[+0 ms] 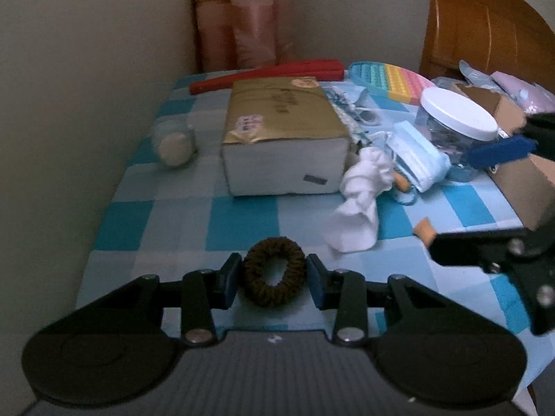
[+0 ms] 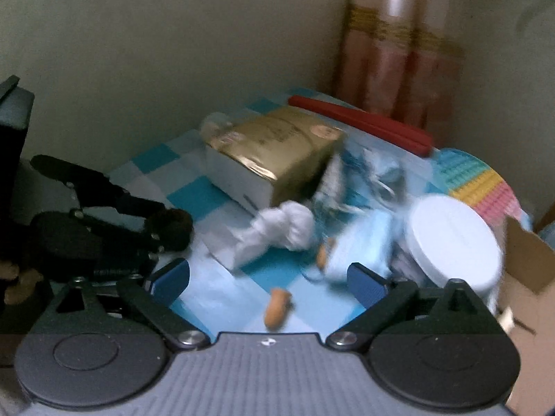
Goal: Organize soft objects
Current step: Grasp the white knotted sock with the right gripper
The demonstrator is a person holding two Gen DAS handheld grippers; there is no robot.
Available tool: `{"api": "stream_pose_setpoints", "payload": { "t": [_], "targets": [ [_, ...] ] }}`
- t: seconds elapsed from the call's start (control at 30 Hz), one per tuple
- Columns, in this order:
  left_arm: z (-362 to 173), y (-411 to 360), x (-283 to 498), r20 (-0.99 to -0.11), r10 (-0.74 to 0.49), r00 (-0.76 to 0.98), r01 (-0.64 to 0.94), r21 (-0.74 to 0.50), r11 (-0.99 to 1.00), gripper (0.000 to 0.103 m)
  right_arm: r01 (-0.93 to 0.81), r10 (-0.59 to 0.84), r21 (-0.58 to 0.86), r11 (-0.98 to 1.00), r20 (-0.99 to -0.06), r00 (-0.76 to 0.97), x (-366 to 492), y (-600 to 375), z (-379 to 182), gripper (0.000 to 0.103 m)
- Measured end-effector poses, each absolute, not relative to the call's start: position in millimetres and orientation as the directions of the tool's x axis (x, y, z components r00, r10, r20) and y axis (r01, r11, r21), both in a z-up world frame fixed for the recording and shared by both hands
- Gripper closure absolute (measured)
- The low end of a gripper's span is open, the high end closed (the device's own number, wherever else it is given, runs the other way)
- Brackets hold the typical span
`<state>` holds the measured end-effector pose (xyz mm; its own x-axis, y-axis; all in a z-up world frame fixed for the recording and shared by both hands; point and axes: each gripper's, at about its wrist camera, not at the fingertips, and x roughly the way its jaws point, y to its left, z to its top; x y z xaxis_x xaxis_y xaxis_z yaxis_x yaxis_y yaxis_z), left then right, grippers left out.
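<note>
A brown scrunchie (image 1: 255, 277) sits between the blue pads of my left gripper (image 1: 274, 274), which is shut on it just above the blue-checked tablecloth (image 1: 166, 222). A crumpled white sock (image 1: 360, 201) lies to the right, with blue face masks (image 1: 416, 159) behind it. In the right wrist view my right gripper (image 2: 269, 279) stands open and empty over the cloth. An orange earplug (image 2: 277, 308) lies below its jaws. The sock (image 2: 277, 232) and masks (image 2: 360, 242) are ahead of it. The scrunchie (image 2: 175, 223) shows at the left, in the other gripper.
A gold-topped box (image 1: 281, 131) stands mid-table, and a small clear jar (image 1: 173, 142) is to its left. A white-lidded jar (image 1: 458, 114), a cardboard box (image 1: 527, 180), a pastel pop toy (image 1: 392, 79) and a red folded fan (image 1: 267, 72) crowd the back and right. A wall borders the left.
</note>
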<state>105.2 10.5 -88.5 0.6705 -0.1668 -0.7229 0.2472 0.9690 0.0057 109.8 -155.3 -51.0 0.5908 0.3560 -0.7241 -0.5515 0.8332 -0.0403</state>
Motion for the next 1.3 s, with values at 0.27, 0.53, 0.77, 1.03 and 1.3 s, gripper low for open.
{"api": "stream_pose_setpoints", "payload": {
  "t": [0.27, 0.53, 0.77, 1.03, 1.3],
  "targets": [
    [-91.1, 17.8, 104.7, -0.726, -0.177, 0.664, 0.239, -0.018, 0.971, 0.064, -0.634, 0.351, -0.082, 0.769, -0.775, 0.526, 149.7, -132.1, -48.6, 0.013],
    [-91.4, 20.3, 104.9, -0.725, -0.186, 0.663, 0.24, -0.029, 0.97, 0.064, -0.617, 0.343, -0.043, 0.786, -0.8, 0.492, 176.7, -130.7, -61.8, 0.023],
    [-92.2, 22.8, 105.0, -0.723, -0.194, 0.663, 0.242, -0.039, 0.969, 0.064, -0.601, 0.328, -0.039, 0.798, -0.809, 0.488, 185.6, -126.4, -69.7, 0.03],
    [-91.4, 23.5, 105.6, -0.726, -0.198, 0.659, 0.24, -0.047, 0.97, 0.064, -0.599, 0.309, -0.055, 0.799, -0.818, 0.486, 192.4, -123.4, -75.8, 0.032],
    [-91.5, 24.0, 105.8, -0.727, -0.197, 0.658, 0.237, -0.049, 0.97, 0.064, -0.605, 0.29, -0.079, 0.792, -0.823, 0.487, 190.5, -121.3, -78.9, 0.043]
  ]
}}
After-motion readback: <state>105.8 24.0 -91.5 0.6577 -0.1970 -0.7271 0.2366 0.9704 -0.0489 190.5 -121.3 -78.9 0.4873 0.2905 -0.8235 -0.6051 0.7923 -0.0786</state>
